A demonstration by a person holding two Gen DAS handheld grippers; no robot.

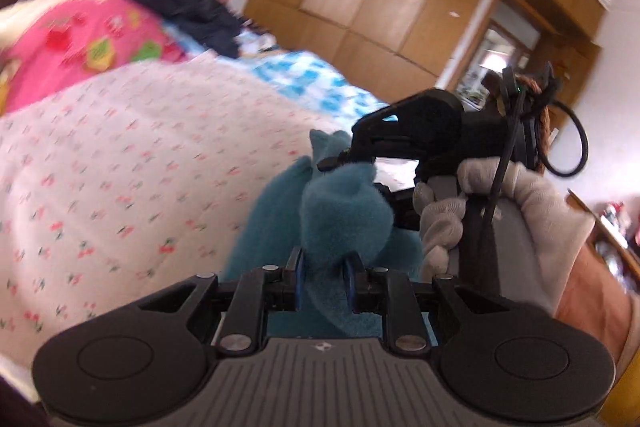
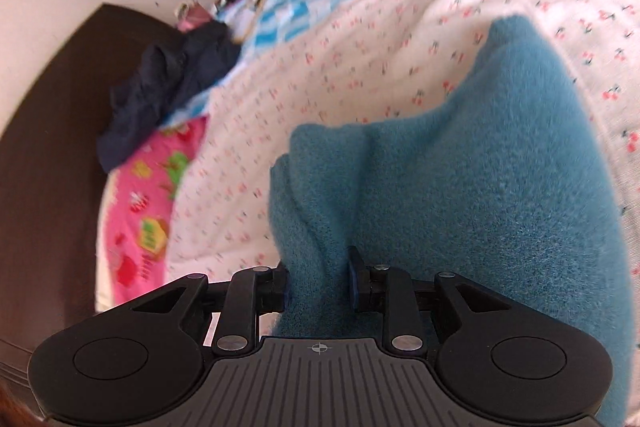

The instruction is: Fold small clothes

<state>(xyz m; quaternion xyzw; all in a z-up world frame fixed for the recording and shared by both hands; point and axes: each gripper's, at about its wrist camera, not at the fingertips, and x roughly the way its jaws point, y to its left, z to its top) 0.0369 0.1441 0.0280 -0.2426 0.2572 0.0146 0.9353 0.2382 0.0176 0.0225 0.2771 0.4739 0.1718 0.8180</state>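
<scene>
No legible text, brand name, number or label in either view. Only marks present: a small pale emblem on the ribbed grey housing of the left gripper (image 1: 325, 283), too small to read, and a crosshair symbol on the same housing of the right gripper (image 2: 319, 285). Printed patches on the pink cloth (image 2: 148, 203) are blurred; any lettering cannot be made out.
</scene>
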